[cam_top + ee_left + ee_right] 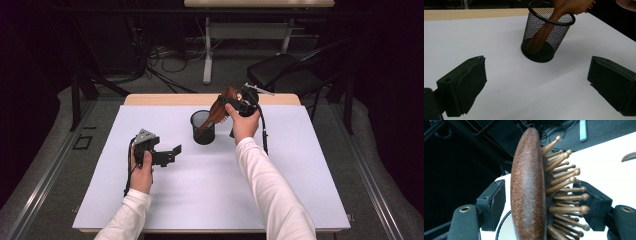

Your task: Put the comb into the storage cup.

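Brush (pixel 220 109): rigid wood, light; handle down in cup (pixel 203 127).
Right gripper (pixel 239 105): clamps brush head, seemingly across pins; hold wooden back.
Left gripper (pixel 167 155): agape, empty, beside cup.

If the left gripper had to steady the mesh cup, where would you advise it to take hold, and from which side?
Grip the mesh cup at its rim, one jaw inside and one outside, on the near-left side. The wooden hairbrush leans toward the far right, held by the right gripper, so that side is crowded. The left gripper is open.
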`<state>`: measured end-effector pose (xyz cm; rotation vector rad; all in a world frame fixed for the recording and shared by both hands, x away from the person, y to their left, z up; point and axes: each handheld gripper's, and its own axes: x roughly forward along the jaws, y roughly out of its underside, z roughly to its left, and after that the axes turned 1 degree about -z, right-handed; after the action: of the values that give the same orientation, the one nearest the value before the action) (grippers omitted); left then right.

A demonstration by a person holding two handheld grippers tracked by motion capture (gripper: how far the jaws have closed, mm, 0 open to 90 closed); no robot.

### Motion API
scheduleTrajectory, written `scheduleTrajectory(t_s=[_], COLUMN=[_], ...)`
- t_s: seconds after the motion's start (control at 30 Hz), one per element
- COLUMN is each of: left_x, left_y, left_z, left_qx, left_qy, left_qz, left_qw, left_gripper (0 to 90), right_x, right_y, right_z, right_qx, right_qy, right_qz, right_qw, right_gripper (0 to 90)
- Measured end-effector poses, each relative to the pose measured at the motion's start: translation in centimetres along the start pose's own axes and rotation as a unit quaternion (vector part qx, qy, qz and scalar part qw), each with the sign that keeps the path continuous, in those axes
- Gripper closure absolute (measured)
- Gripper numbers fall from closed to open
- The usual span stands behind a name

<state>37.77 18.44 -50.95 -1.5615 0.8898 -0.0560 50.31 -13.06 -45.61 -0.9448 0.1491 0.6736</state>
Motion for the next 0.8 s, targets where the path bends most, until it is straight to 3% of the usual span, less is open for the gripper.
scheduleTrajectory(t_s=[0.8], left_x=[0.10], left_y=[0.05], left_z=[-0.04], left_qx=[0.003], left_qy=[0.002], left_qz=[0.002], left_qw=[1.0000], left_gripper=[2.2], right_x=[-0.83], right_y=[-0.68], right_z=[-0.16], right_qx=[-0.017], right_qy=[0.010], right_qz=[-0.027], right_qw=[0.9994], right_gripper=[26.3])
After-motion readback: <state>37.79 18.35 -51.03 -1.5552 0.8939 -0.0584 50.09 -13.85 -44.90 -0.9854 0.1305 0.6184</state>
